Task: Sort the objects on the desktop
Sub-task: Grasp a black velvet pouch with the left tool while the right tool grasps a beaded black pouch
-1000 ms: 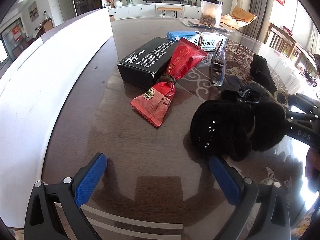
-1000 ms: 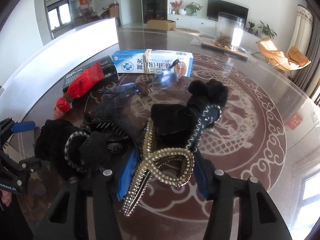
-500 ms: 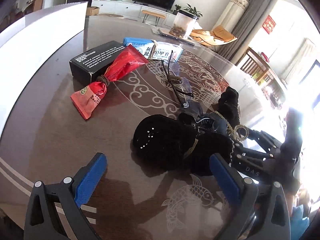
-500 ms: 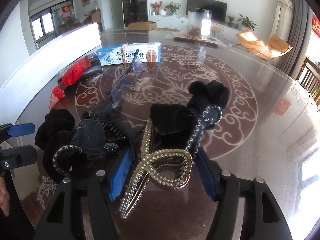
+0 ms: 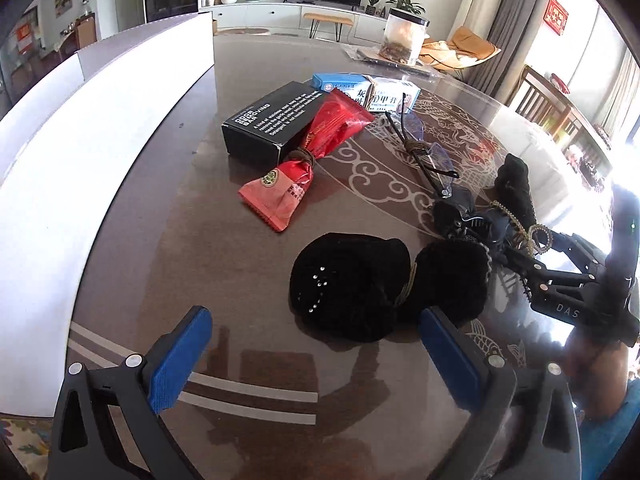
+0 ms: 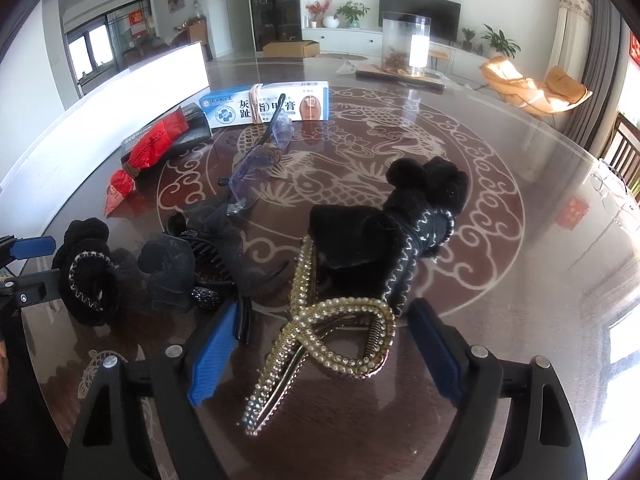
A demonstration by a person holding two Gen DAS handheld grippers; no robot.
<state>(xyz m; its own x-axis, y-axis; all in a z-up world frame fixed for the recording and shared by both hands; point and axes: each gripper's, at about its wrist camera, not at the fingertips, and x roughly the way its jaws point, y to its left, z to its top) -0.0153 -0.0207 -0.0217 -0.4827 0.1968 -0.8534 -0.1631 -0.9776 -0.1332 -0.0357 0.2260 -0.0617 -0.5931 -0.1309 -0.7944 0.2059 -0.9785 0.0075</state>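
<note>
Desktop objects lie spread over the glass-topped round table (image 6: 520, 280), in two loose groups, with no bin or tray in view to receive them.

Packaged goods, at 11 o'clock in the left wrist view: a black carton (image 5: 272, 120); a red snack packet (image 5: 304, 164) tied at its waist, its upper end resting on the carton; a blue-and-white ointment box (image 5: 368, 90) banded with elastic, just behind. A pair of glasses (image 5: 424, 148) lies between these and the hair accessories.

Hair accessories, clustered near the centre: a black velvet scrunchie with small studs (image 5: 348, 284) touching a second fuzzy black scrunchie (image 5: 452, 280); a black mesh hair claw (image 6: 192, 264); a black bow clip with pale stitching (image 6: 384, 240); and a gold pearl-studded hair claw (image 6: 332, 336).

Left gripper (image 5: 316, 356): jaws wide apart, holding nothing, low over the table with the studded scrunchie just ahead at 12 o'clock.

Right gripper (image 6: 320, 348): jaws apart, straddling the gold claw, neither pad visibly pressing on it.

Assessment: the items look roughly grouped by kind, but the accessories remain tangled and overlapping. Sorting appears to be at an early or middle stage. Likely step in hand: the right gripper taking the gold claw. Risk: the claw lies against the bow clip and may drag it along.
</note>
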